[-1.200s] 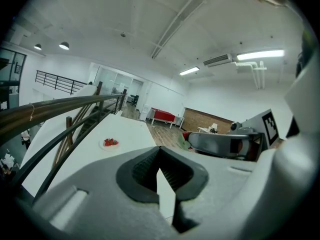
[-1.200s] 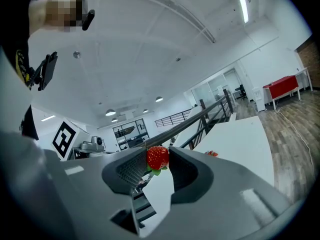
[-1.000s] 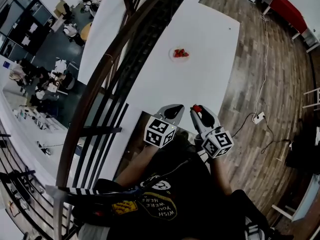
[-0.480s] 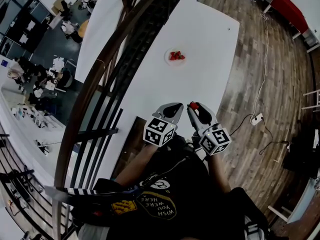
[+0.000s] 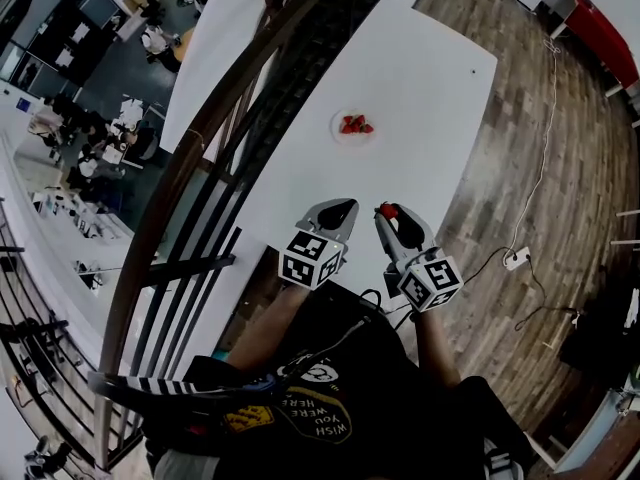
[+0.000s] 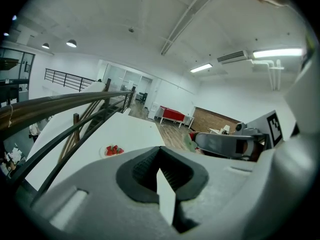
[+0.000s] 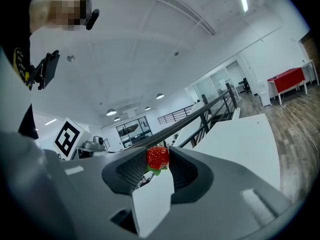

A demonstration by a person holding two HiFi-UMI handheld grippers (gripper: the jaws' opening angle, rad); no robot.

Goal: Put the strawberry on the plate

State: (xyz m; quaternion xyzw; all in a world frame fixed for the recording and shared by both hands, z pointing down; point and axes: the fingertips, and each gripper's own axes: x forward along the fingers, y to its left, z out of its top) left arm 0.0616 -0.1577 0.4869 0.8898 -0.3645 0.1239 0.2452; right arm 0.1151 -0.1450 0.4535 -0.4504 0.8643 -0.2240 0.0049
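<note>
one strawberry [image 5: 387, 210] is clamped at the tips of the right gripper [image 5: 393, 218], raised ready for carrying to the plate [image 5: 338, 128], well off at twelve o'clock; the left gripper [image 5: 337, 211], jaws together and empty, hangs alongside.

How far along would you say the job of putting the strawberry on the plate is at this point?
Done: the red strawberry is picked up, clamped in the right gripper. In hand: it is held near the close edge of the white table. Left: reaching the small white plate, which already holds red strawberries, and releasing it there.
</note>
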